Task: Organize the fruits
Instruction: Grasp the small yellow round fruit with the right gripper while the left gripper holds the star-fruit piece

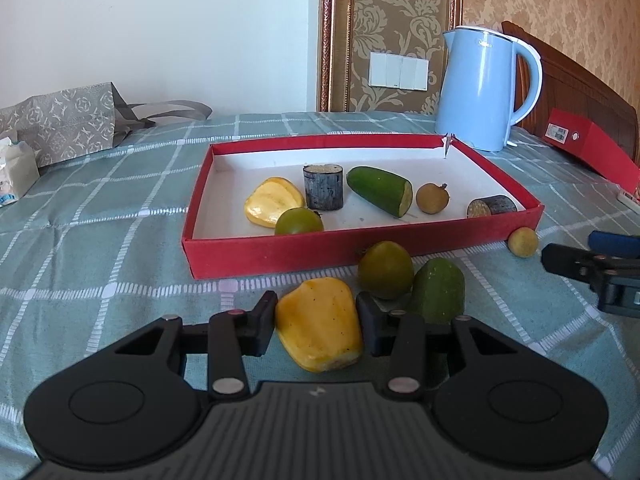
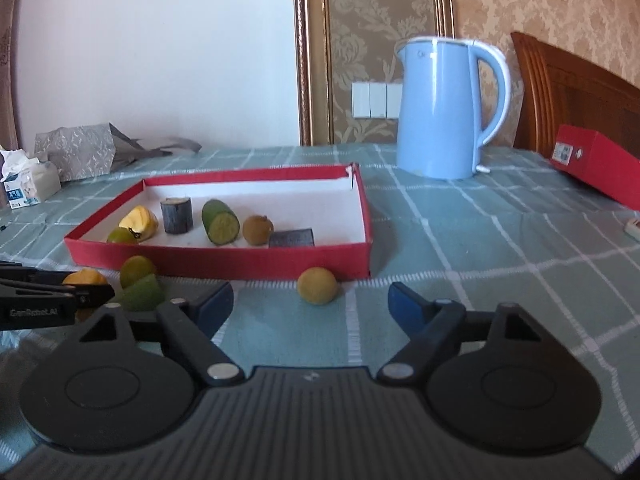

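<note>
Nearest me, left gripper (image 1: 316, 322) pinches one yellow fruit piece (image 1: 318, 324) on the green checked cloth (image 1: 100, 264); right gripper (image 2: 310, 300) gapes wide, holding nothing, behind one small yellow fruit (image 2: 317, 285); I count six pieces in the red tray (image 1: 280, 252), four outside; blue kettle (image 1: 480, 88) beyond; tray's far-right piece half hidden.

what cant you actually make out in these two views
- Left tongs on the yellow fruit piece: the pads flank it, but real contact is unclear in the left wrist view.
- Same yellow piece in the right wrist view: mostly hidden behind the left tongs' arm.
- Label on the red box at right: too small to read in either view.
- Tissue pack: cut off by the left wrist view's left edge.
</note>
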A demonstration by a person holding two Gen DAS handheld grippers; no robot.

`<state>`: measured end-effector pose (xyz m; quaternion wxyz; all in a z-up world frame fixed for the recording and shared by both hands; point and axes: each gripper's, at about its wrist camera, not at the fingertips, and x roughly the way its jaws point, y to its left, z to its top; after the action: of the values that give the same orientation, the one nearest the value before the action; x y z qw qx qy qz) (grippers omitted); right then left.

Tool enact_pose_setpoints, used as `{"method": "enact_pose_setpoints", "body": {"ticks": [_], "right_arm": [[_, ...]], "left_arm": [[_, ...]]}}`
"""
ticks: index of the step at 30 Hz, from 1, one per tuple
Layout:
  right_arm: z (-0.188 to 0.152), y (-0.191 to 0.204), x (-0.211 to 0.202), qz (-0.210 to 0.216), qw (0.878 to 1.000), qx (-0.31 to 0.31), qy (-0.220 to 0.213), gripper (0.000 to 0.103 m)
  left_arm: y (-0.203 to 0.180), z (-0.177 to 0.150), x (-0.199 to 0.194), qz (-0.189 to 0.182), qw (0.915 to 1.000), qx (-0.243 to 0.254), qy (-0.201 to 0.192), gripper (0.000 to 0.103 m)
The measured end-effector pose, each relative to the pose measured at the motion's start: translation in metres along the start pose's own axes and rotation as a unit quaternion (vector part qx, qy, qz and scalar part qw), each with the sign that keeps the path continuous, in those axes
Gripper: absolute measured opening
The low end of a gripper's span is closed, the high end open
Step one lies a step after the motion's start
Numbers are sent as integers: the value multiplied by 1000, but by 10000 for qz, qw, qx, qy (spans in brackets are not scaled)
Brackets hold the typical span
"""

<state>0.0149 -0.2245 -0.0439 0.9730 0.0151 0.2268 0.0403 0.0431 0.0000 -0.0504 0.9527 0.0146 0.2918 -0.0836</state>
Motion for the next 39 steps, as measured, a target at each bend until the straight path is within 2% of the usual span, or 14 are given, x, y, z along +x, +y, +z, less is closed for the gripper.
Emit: {"method": "enact_pose_setpoints", "body": {"ticks": [2, 5, 8, 17, 19, 25, 39], "right_arm": [[3, 1, 7, 1, 9999, -15, 106, 64], [8, 3, 23, 29, 9994, 12, 343, 51], [13, 4, 37, 35, 9988, 75, 483, 46], [18, 4, 59, 55, 9975, 137, 691, 43], [18, 5, 62, 45, 9974, 96, 712, 37], [20, 2, 63, 12, 9974, 156, 696, 28], [18, -7, 58, 70, 9975, 426, 563, 28]], "left_arm": [[0, 0, -1, -1, 10000, 5, -17, 42], [1, 0, -2, -3, 10000, -16, -31, 42], [2, 0, -2, -6, 10000, -41, -25, 42], [1, 1, 0, -32, 10000, -19, 16, 42], [1, 1, 0, -51, 10000, -26, 29, 42], [0, 0, 1, -63, 10000, -12, 49, 42], [1, 0, 3, 10, 10000, -24, 66, 42]]}}
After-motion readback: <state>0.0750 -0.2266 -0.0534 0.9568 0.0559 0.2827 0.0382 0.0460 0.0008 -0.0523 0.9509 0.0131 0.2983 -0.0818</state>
